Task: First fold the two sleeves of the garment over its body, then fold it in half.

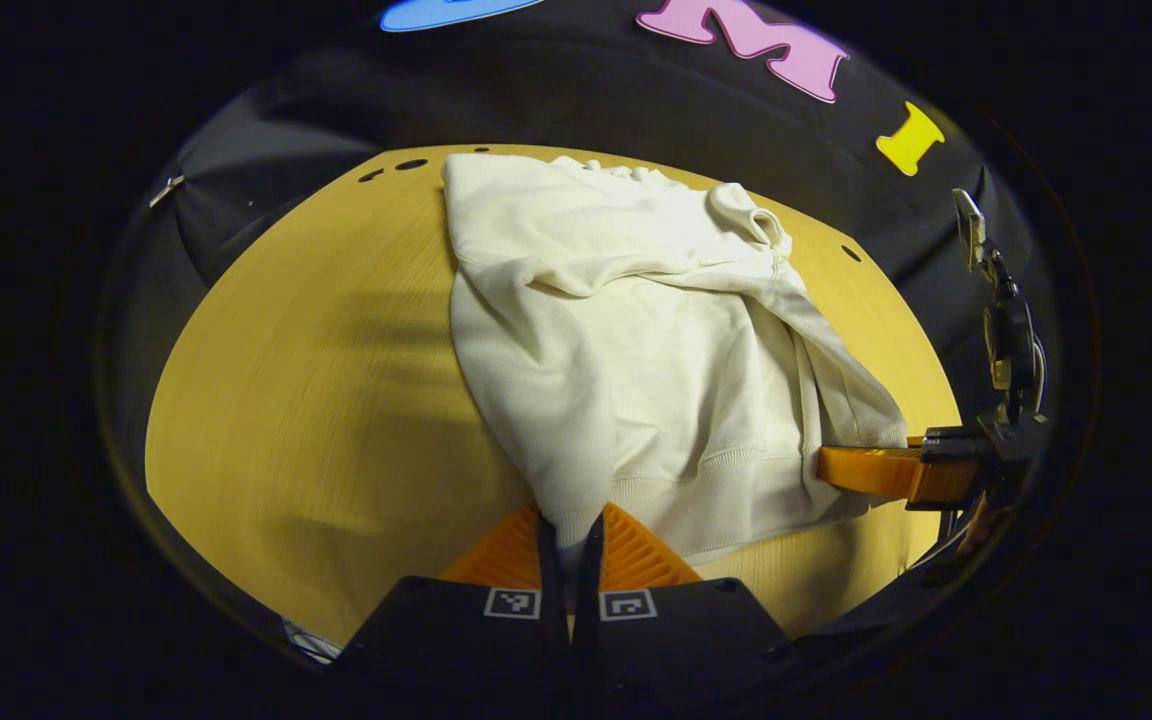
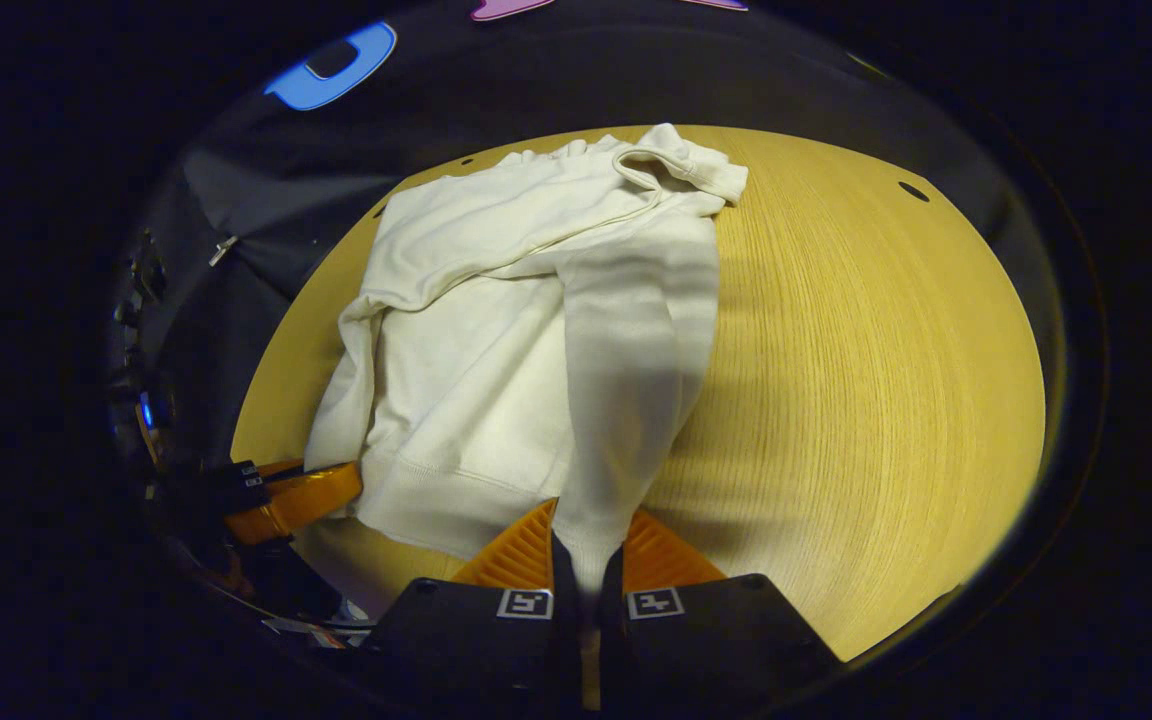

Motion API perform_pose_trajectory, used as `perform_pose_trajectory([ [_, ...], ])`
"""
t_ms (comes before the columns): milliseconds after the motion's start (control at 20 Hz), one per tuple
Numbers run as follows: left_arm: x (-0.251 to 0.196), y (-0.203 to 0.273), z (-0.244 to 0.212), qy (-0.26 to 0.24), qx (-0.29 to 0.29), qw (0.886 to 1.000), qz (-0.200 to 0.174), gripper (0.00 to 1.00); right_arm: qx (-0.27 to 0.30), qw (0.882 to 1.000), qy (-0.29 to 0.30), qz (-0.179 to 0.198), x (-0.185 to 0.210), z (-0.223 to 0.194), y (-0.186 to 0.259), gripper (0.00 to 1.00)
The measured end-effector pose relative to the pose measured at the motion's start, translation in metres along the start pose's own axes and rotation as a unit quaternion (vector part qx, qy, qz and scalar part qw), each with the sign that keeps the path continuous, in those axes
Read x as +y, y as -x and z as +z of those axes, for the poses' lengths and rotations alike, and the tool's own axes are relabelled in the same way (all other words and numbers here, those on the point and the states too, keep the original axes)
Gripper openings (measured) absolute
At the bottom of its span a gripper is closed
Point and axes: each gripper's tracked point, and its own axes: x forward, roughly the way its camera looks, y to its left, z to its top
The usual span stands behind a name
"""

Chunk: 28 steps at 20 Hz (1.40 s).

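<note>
Setting: round light-wood table (image 1: 316, 400) against the booth's black cloth wall; small holes in the tabletop near its far edge, at 11 and 1 o'clock.

Item: white sweatshirt (image 1: 636, 360), spread over the middle of the table, collar end at 12 o'clock, ribbed hem at 6 o'clock.

Left gripper (image 1: 571, 535): fingers together, clamped on a sleeve cuff at 6 o'clock in the left gripper view.

Right gripper (image 2: 586, 555): fingers together, clamped on the other sleeve's cuff; that sleeve (image 2: 636, 360) runs up toward 12 o'clock over the body.

Risks, as judged: both sleeves lie bunched and unevenly draped, so releasing now could leave creases or let a sleeve slide off the body; pulling on the cuffs could drag the whole garment toward the near edge.

Containers: none seen.
</note>
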Motion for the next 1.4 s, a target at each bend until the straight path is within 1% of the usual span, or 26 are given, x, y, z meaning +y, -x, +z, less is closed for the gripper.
perform_pose_trajectory([
  [200,0.008,0.010,0.012,0.012,0.002,1.000,-0.004,0.07,0.001,1.000,0.012,0.011,0.006,0.010,0.009,0.12],
  [300,0.009,0.021,0.019,0.021,-0.001,1.000,-0.013,0.07,-0.002,1.000,0.010,0.020,0.010,0.019,0.017,0.12],
  [500,0.014,0.049,0.054,0.029,-0.028,0.999,-0.024,0.07,-0.016,0.998,-0.023,0.051,0.025,0.046,0.031,0.12],
  [700,0.015,0.055,0.106,0.022,-0.051,0.998,-0.027,0.07,-0.052,0.996,-0.017,0.068,0.034,0.099,0.041,0.12],
  [800,0.018,0.058,0.126,0.022,-0.039,0.999,-0.027,0.07,-0.063,0.995,-0.017,0.080,0.043,0.122,0.041,0.12],
  [950,0.022,0.063,0.160,0.029,-0.043,0.998,-0.027,0.07,-0.089,0.992,-0.021,0.088,0.049,0.163,0.042,0.12],
  [1050,0.024,0.058,0.187,0.027,-0.051,0.998,-0.033,0.07,-0.104,0.990,-0.022,0.092,0.052,0.191,0.038,0.12],
  [1150,0.020,0.055,0.215,0.044,-0.058,0.996,-0.053,0.07,-0.114,0.989,-0.013,0.096,0.055,0.214,0.036,0.11],
  [1250,0.026,0.044,0.238,0.048,-0.061,0.995,-0.055,0.07,-0.125,0.988,0.002,0.093,0.054,0.237,0.032,0.12],
  [1400,0.027,0.025,0.271,0.034,-0.066,0.996,-0.052,0.07,-0.141,0.986,0.002,0.090,0.053,0.273,0.020,0.12],
])
